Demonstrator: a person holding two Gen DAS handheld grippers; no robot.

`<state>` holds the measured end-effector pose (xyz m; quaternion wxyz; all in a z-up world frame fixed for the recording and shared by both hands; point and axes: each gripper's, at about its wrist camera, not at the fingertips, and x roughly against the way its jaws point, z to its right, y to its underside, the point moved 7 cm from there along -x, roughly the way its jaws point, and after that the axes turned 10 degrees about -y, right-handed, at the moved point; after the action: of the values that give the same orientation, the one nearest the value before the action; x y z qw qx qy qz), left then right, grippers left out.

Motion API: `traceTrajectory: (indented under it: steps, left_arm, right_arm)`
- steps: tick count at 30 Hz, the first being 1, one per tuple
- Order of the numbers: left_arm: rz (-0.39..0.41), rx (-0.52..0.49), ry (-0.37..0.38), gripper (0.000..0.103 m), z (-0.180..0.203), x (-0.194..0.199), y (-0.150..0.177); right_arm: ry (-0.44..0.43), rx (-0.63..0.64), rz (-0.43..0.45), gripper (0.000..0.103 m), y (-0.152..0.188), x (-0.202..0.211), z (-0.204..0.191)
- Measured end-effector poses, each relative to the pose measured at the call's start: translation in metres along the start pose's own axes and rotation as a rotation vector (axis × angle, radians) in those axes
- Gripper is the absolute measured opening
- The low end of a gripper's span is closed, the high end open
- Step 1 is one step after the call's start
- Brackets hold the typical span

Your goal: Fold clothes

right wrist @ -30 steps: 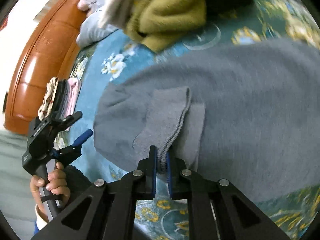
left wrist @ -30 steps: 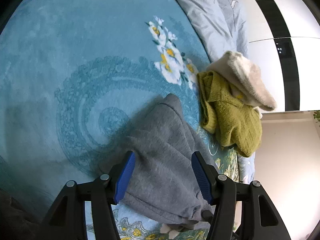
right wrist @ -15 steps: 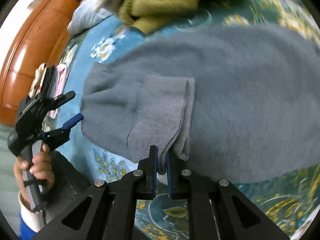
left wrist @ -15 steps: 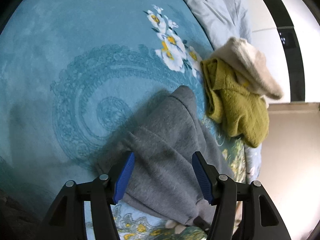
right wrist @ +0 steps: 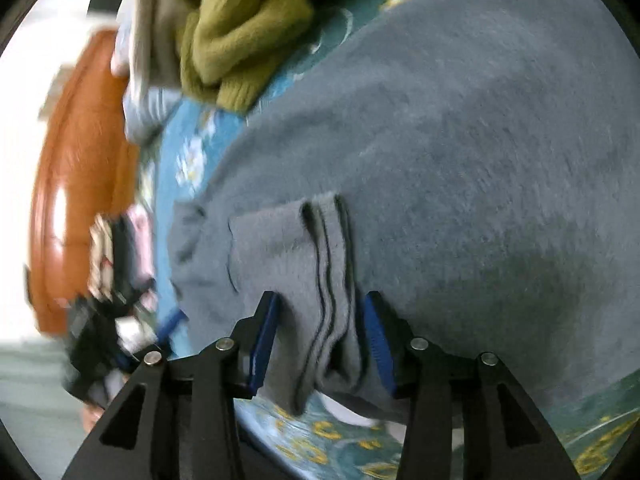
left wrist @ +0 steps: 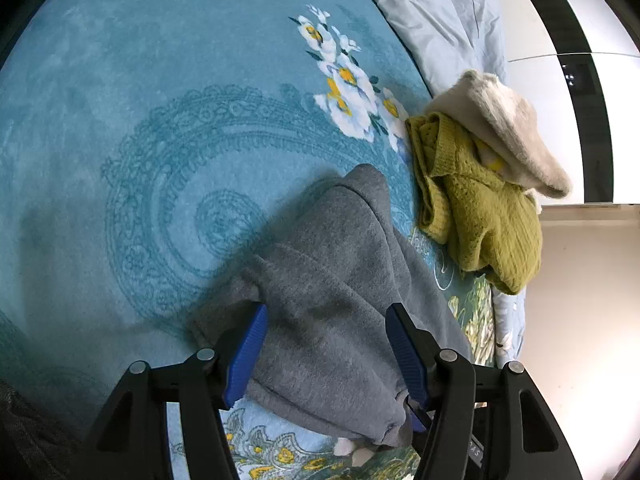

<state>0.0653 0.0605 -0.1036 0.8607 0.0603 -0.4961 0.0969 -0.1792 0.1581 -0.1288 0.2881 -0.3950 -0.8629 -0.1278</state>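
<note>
A grey sweater lies on the teal flowered blanket. My left gripper hovers open over its near folded part, and its blue pads straddle the cloth without pressing it. In the right wrist view the grey sweater fills most of the frame. Its ribbed cuff lies folded back on the body. My right gripper is opening, with the cuff lying loose between its jaws and both pads clear of it.
An olive-green knit sweater and a cream fuzzy garment are heaped beyond the grey one at the bed's right edge. A pale blue duvet lies at the back. A wooden headboard and a blurred clothes stack are at left.
My right gripper was shut on the cuff. It has sunk, rolled and parted its jaws, so the cuff now rests on the sweater. The left gripper has barely moved.
</note>
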Motion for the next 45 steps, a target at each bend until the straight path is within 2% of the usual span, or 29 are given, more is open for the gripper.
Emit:
traceTrajectory:
  steps: [1, 2, 8, 11, 12, 15, 18, 20, 23, 25, 26, 29, 31, 32, 33, 35, 38, 41, 45]
  left_arm:
    - [0.002, -0.001, 0.000, 0.065, 0.000, 0.000, 0.000]
    - [0.007, -0.006, 0.002, 0.065, 0.001, 0.001, 0.000]
    - [0.043, -0.019, 0.026, 0.065, 0.005, 0.006, -0.004]
    - [0.006, -0.014, 0.009, 0.065, 0.002, -0.004, -0.003]
    - [-0.009, -0.019, 0.005, 0.065, 0.002, -0.008, -0.002]
    - [-0.009, -0.052, -0.014, 0.065, 0.004, -0.008, 0.001]
    - [0.034, -0.045, 0.009, 0.065, 0.004, 0.002, -0.003]
    - [0.059, -0.044, 0.036, 0.065, 0.005, 0.008, -0.005]
    - [0.073, -0.089, 0.089, 0.065, 0.017, 0.015, -0.003]
    - [0.070, -0.171, 0.115, 0.065, 0.034, 0.016, 0.005]
    - [0.063, -0.224, 0.114, 0.066, 0.046, 0.013, 0.014]
    - [0.032, -0.384, 0.118, 0.066, 0.082, 0.002, 0.044]
    - [-0.005, -0.506, 0.076, 0.066, 0.102, -0.014, 0.070]
    - [-0.019, -0.571, 0.026, 0.066, 0.109, -0.025, 0.083]
    - [-0.041, -0.618, -0.035, 0.066, 0.110, -0.037, 0.093]
    - [-0.104, -0.701, -0.166, 0.065, 0.107, -0.064, 0.112]
    - [-0.146, -0.721, -0.234, 0.065, 0.099, -0.080, 0.116]
    - [-0.164, -0.621, -0.154, 0.065, 0.096, -0.075, 0.107]
    - [-0.161, -0.535, -0.069, 0.066, 0.094, -0.059, 0.097]
  right_arm:
    - [-0.022, -0.012, 0.014, 0.014, -0.002, 0.002, -0.003]
    - [-0.031, -0.009, 0.023, 0.011, -0.003, 0.004, -0.008]
    - [-0.115, 0.222, 0.156, 0.009, -0.017, 0.049, -0.082]
    - [-0.049, 0.303, 0.166, 0.009, -0.024, 0.057, -0.086]
    - [0.001, 0.292, 0.151, 0.009, -0.028, 0.052, -0.072]
    - [0.093, 0.105, 0.091, 0.009, -0.032, 0.029, -0.008]
    - [0.033, 0.007, 0.109, 0.009, -0.030, 0.027, 0.010]
    - [0.009, 0.013, 0.096, 0.011, -0.032, 0.034, 0.004]
    - [0.036, 0.078, 0.118, 0.013, -0.037, 0.067, -0.004]
    - [0.073, 0.093, 0.174, 0.027, -0.037, 0.103, 0.004]
    - [0.094, 0.081, 0.208, 0.037, -0.036, 0.123, 0.014]
    - [0.150, -0.023, 0.301, 0.040, -0.026, 0.173, 0.060]
    - [0.160, -0.121, 0.347, 0.040, -0.016, 0.196, 0.093]
    - [0.148, -0.164, 0.365, 0.044, -0.014, 0.202, 0.106]
    - [0.120, -0.203, 0.379, 0.055, -0.013, 0.201, 0.116]
    - [0.063, -0.280, 0.405, 0.060, -0.013, 0.199, 0.135]
    - [0.014, -0.358, 0.447, 0.060, -0.017, 0.192, 0.146]
    - [0.006, -0.357, 0.511, 0.060, -0.027, 0.198, 0.149]
    - [-0.028, -0.432, 0.596, 0.062, -0.054, 0.189, 0.151]
